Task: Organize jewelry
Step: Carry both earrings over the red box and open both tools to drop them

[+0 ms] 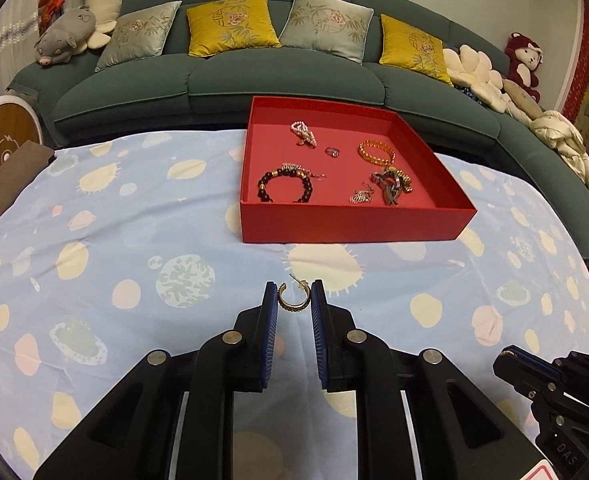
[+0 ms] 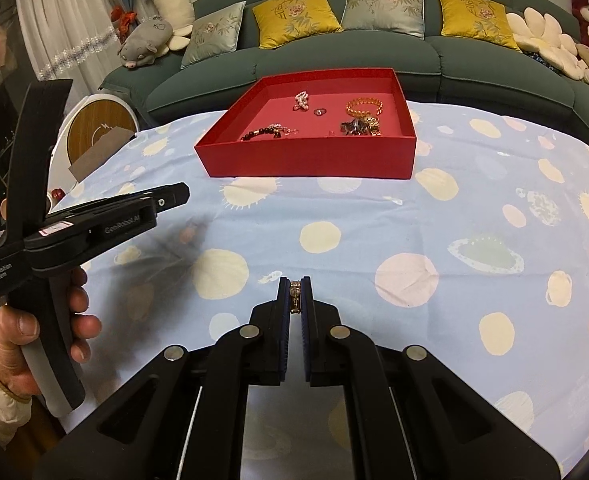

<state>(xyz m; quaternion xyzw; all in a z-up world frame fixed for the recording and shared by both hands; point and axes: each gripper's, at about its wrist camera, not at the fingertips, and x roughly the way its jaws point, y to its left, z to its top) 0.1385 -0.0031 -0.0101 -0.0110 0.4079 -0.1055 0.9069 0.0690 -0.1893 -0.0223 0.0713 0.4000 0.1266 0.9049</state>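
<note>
Left gripper (image 1: pixel 293 294): clenched on a gold hoop earring (image 1: pixel 290 300), the blue pads (image 1: pixel 271 300) pressing its 2 sides, held above the cloth with its post sticking up.
Right gripper (image 2: pixel 295 294): jaws nearly together, pinching a small gold piece (image 2: pixel 295 297) between the pad tips; whether it is a ring or an earring I cannot tell from edge-on.
Person's hand (image 2: pixel 34 336): wrapped round the left gripper's handle at the left edge of the right wrist view, a pale sleeve at the wrist.
Surface (image 1: pixel 134 240): covered by a light blue cloth with cream, pink and green blobs; both grippers are over its near part, the right one seen low at the right in the left wrist view.
Red tray (image 1: pixel 354 226): open, shallow, at the far side of the surface, well apart from both grippers.
In the tray: a dark bead bracelet (image 1: pixel 286 186) front left, an amber bead bracelet (image 1: pixel 376 151) back right, a pink bead piece (image 1: pixel 303 132) at the back, a small ring (image 1: pixel 332 152) mid-floor, a tangled dark-and-gold heap (image 1: pixel 392 184) front right, a silvery piece (image 1: pixel 360 197) beside it.
Beyond: a teal sofa (image 1: pixel 222 88) with 4 cushions, 2 yellow and 2 grey, plush toys at both ends.
</note>
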